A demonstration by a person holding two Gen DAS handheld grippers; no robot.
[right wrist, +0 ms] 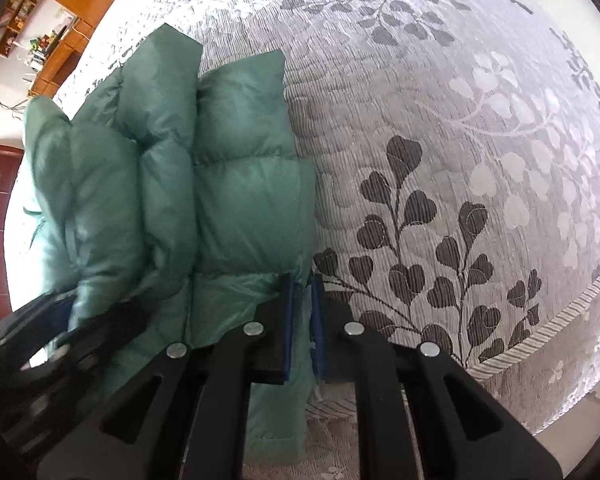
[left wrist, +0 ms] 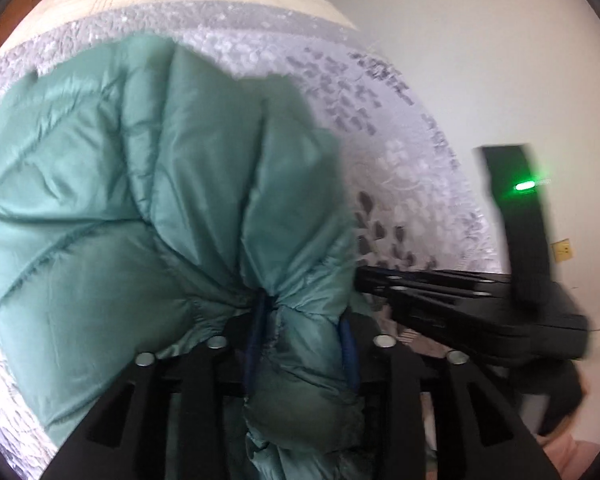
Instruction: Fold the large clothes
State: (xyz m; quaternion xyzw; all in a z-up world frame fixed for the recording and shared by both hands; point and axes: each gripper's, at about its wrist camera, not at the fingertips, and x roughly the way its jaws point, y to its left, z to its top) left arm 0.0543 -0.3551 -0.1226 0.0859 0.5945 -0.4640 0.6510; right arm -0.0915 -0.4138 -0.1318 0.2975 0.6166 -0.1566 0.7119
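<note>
My left fingers pinch a thick bunch of green puffer jacket, my right fingers only its thin edge, which I judge could slip free over the bed.

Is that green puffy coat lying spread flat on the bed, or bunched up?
Bunched up. The green puffy coat lies in thick padded folds on the bed, with both tongs, left and right, pinching its fabric.

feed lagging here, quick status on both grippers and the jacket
Left gripper shut on jacket, fabric bunched. Right gripper shut on jacket edge. Jacket partly folded on bed. Nothing in the way.
</note>
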